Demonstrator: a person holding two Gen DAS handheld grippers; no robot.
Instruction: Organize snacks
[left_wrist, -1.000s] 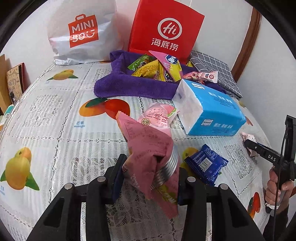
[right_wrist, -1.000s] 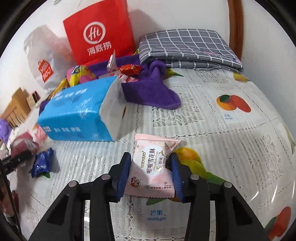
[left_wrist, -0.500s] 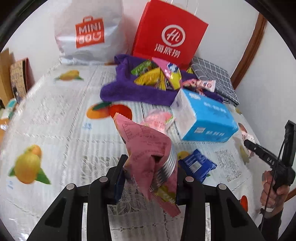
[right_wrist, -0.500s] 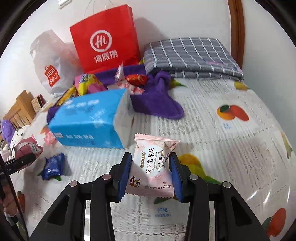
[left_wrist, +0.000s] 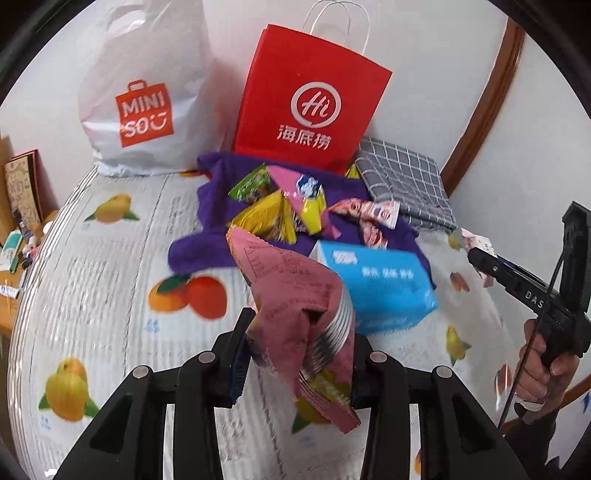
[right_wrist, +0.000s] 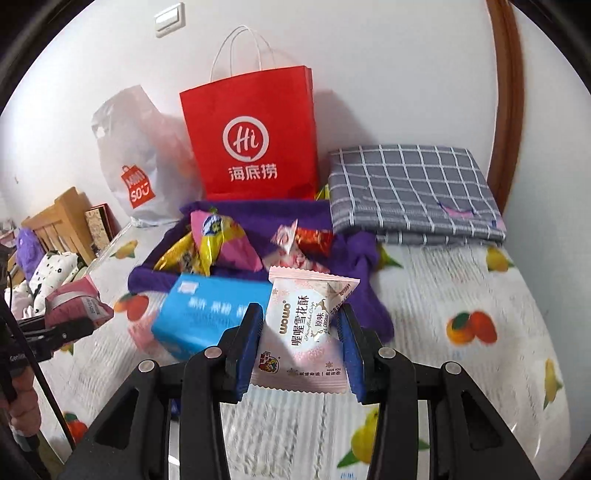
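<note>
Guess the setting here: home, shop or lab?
Probably a home, a lived-in room. A fruit-print tablecloth covers the table, shopping bags lean against the wall by a folded checked cloth, and wooden furniture with soft toys stands alongside.

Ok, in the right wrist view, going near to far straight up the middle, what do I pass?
right gripper clamped on the pale pink snack packet → loose snacks piled on the purple towel → red paper bag → white wall.
</note>
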